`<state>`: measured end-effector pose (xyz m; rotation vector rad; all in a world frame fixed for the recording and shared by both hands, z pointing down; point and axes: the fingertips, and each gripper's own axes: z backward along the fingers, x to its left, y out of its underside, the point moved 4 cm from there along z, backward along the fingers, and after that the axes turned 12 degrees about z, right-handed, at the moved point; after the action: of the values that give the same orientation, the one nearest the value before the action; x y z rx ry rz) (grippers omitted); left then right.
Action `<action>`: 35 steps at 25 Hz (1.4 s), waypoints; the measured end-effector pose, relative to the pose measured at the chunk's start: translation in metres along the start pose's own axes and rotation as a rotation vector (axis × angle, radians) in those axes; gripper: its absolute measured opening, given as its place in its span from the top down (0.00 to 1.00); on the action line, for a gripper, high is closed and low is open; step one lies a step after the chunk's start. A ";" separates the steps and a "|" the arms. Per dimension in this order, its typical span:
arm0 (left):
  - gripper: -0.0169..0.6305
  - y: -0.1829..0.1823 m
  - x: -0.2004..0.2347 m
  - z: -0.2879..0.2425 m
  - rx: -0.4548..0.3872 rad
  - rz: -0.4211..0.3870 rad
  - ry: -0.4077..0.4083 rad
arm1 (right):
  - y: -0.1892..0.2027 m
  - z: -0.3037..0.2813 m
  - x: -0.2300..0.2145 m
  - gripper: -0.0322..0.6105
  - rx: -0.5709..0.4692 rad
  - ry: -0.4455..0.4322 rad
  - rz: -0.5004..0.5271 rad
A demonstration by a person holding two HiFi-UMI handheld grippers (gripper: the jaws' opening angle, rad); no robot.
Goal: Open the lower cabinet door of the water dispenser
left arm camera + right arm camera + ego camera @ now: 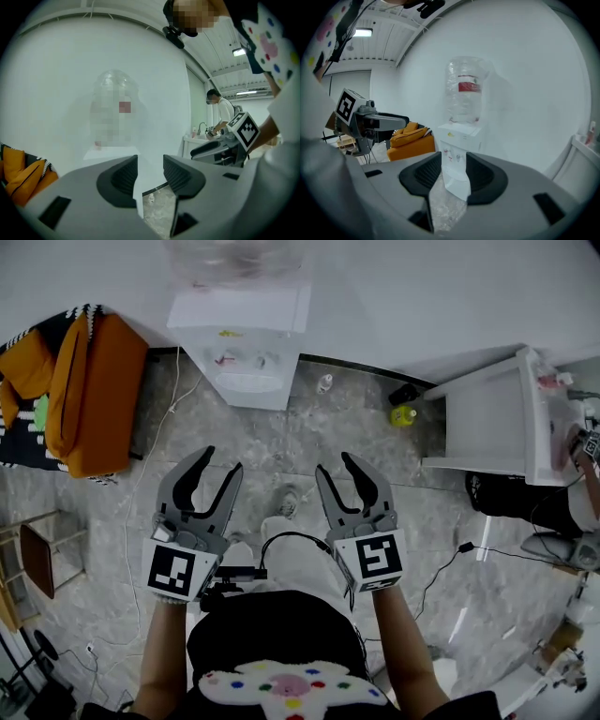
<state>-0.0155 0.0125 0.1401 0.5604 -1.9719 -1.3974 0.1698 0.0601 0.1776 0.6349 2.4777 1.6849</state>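
Note:
The white water dispenser (242, 343) stands against the far wall with a clear bottle (464, 91) on top. Its lower front (458, 182) shows between my right jaws, well ahead of them. The left gripper (217, 465) and the right gripper (336, 467) are held side by side over the marble floor, a good way short of the dispenser. Both point toward it. Each stands open with nothing between its fingers. In the left gripper view the left gripper (151, 171) frames the dispenser's side (112, 154). In the right gripper view the right gripper (453, 173) is centred on the dispenser.
An orange sofa (94, 390) stands left of the dispenser and a white cabinet (497, 418) to its right. A small bottle (324, 383) and a yellow-green one (404, 415) lie by the wall. Cables (450, 563) run over the floor. A person (220, 110) stands at the far counter.

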 end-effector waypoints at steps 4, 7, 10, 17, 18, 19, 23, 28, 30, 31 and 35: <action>0.71 0.006 -0.004 -0.019 -0.005 0.026 -0.036 | 0.013 -0.014 -0.018 0.72 -0.003 -0.041 0.005; 0.71 0.012 -0.007 -0.032 0.008 0.027 -0.043 | 0.029 -0.025 -0.028 0.72 0.018 -0.063 0.025; 0.71 0.016 -0.004 -0.042 0.028 0.021 -0.045 | 0.042 -0.037 -0.032 0.72 0.035 -0.074 0.022; 0.71 0.025 0.012 -0.068 0.050 0.023 -0.004 | 0.060 -0.067 -0.033 0.72 0.053 -0.078 0.006; 0.71 0.028 0.014 -0.072 0.058 0.019 0.008 | 0.064 -0.072 -0.033 0.72 0.056 -0.074 0.003; 0.71 0.030 0.018 -0.075 0.066 0.015 0.019 | 0.068 -0.077 -0.033 0.72 0.059 -0.067 -0.002; 0.71 0.043 0.034 -0.088 0.095 0.014 0.051 | 0.079 -0.097 -0.032 0.71 0.076 -0.043 -0.007; 0.71 0.067 0.054 -0.103 0.126 0.013 0.087 | 0.098 -0.119 -0.029 0.71 0.088 -0.004 -0.025; 0.70 0.077 0.061 -0.109 0.134 0.017 0.099 | 0.108 -0.127 -0.027 0.71 0.094 0.009 -0.032; 0.70 0.082 0.065 -0.112 0.138 0.018 0.105 | 0.112 -0.131 -0.026 0.71 0.099 0.009 -0.030; 0.70 0.106 0.079 -0.122 0.155 0.024 0.124 | 0.134 -0.149 -0.017 0.70 0.124 -0.001 -0.026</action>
<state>0.0197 -0.0849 0.2871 0.6750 -1.9908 -1.1732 0.1810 -0.0344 0.3545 0.6119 2.5943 1.5310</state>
